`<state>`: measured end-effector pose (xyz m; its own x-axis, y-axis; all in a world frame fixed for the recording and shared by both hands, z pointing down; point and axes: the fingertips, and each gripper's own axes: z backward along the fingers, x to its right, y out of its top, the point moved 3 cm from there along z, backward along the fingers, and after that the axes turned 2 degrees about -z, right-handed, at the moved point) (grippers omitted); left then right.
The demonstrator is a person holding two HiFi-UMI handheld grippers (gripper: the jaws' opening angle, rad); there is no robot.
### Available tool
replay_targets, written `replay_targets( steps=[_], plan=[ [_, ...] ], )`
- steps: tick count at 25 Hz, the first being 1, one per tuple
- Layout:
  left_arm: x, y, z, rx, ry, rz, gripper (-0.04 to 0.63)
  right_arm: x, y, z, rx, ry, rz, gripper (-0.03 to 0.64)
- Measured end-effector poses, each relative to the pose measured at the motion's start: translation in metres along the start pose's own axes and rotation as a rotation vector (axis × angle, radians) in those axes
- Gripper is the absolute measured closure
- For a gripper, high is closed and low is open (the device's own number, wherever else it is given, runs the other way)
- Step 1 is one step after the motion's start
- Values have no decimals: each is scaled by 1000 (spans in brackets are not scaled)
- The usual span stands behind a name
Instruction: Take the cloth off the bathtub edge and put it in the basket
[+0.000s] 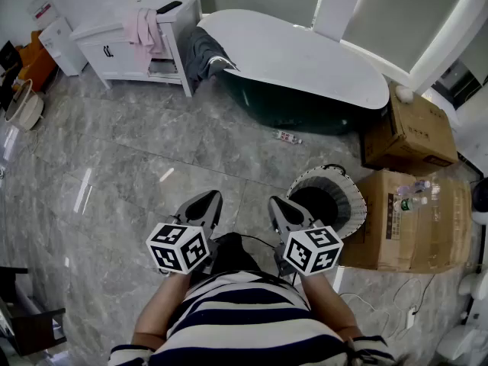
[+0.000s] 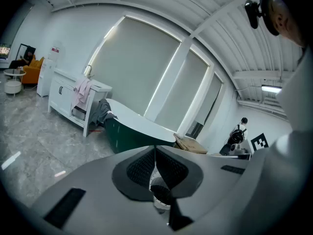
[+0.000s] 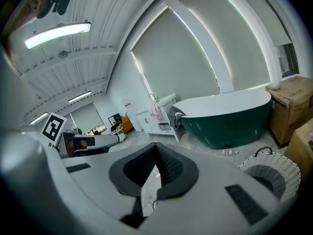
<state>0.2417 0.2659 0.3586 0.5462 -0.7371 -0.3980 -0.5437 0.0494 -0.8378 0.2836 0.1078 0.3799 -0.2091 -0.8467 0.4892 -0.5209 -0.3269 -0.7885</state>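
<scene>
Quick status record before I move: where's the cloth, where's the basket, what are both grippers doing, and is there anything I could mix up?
cloth: grey cloth draped over the bathtub edge, at the end nearest the white cabinet; untouched
basket: on the floor, just right of the grippers, against the cardboard boxes
left gripper: shut, empty, close to the body
right gripper: shut, empty, next to the basket
mix-up risk: pink cloth hangs on the cabinet, not on the tub
task: not started

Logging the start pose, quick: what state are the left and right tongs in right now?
Left tongs: closed, holding nothing.
Right tongs: closed, holding nothing.
</scene>
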Motion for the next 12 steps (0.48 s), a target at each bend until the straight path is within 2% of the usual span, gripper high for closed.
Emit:
replay_targets(
  steps=[7,12],
  plan=[
    [4,-11,4,-1,20,3,572,10,-7,0,-25,14,13,591],
    [-12,-7,9,12,48,23,572,3,-8,-12,-41,25,32,591]
  ],
)
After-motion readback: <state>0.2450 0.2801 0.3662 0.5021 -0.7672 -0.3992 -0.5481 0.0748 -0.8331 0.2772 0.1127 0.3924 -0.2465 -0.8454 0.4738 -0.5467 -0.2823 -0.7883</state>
